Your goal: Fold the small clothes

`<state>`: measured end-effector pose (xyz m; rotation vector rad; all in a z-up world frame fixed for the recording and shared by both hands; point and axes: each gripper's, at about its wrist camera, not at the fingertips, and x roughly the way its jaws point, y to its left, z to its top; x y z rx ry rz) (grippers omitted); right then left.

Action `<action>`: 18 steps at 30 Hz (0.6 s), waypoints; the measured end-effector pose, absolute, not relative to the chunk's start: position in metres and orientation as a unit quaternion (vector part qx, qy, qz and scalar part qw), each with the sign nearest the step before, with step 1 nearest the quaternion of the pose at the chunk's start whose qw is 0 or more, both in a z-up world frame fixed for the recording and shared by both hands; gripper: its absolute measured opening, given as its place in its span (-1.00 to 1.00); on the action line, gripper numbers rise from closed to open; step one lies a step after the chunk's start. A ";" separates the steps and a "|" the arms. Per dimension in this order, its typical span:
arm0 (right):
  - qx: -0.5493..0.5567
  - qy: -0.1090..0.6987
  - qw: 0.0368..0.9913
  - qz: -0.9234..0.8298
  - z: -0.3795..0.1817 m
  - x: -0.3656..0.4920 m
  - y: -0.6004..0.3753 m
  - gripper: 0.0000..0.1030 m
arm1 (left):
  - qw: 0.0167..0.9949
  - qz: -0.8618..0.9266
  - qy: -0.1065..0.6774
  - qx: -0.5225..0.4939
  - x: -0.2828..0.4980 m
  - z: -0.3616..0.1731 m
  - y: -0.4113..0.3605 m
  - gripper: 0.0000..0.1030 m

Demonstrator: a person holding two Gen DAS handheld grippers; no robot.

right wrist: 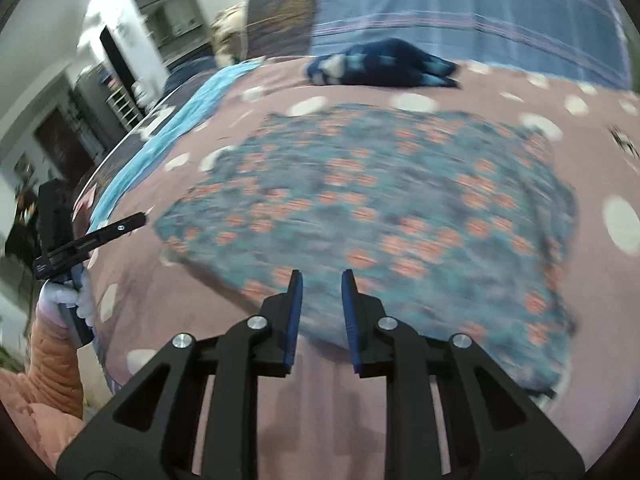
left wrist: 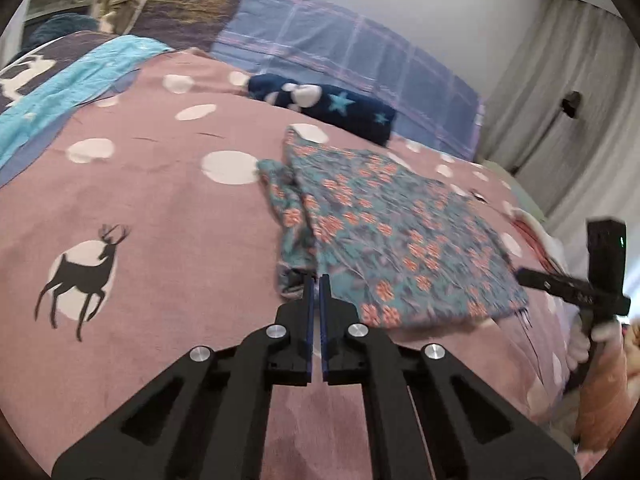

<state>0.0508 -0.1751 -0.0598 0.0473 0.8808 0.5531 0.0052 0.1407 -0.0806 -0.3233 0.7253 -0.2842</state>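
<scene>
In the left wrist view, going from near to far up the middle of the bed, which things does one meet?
left gripper → floral garment → dark blue star-patterned cloth → blue plaid pillow

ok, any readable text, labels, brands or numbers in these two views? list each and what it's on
No legible text in either view.
Right gripper side bar: small pale marking, too blurred to read.
Left gripper side bar: small pale marking near its base, too small to read.
Floral garment, bedspread and dark star-print cloth: patterns only (flowers, dots, a deer, stars), no lettering.
</scene>
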 end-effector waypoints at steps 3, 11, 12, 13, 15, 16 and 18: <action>-0.021 0.416 0.859 0.296 -0.054 0.045 -0.128 -0.45 | 0.906 -0.168 0.355 -0.157 0.010 -0.084 0.142 -0.95; -0.059 0.436 0.824 0.356 -0.055 0.038 -0.051 -0.40 | 0.878 -0.232 0.395 -0.139 0.054 -0.101 0.132 -0.75; -0.060 0.437 0.825 0.354 -0.055 0.039 -0.050 -0.40 | 0.871 -0.246 0.400 -0.145 0.057 -0.103 0.131 -0.98; -0.061 0.440 0.825 0.349 -0.055 0.040 -0.049 -0.40 | 0.865 -0.255 0.404 -0.152 0.057 -0.104 0.131 -0.97; -0.057 0.444 0.827 0.341 -0.055 0.042 -0.050 -0.40 | 0.866 -0.255 0.405 -0.144 0.050 -0.104 0.133 -0.97; -0.051 0.446 0.829 0.333 -0.055 0.044 -0.051 -0.40 | 0.867 -0.255 0.405 -0.143 0.045 -0.106 0.135 -0.97; -0.042 0.450 0.829 0.328 -0.056 0.048 -0.056 -0.39 | 0.857 -0.260 0.416 -0.159 0.038 -0.119 0.142 -0.97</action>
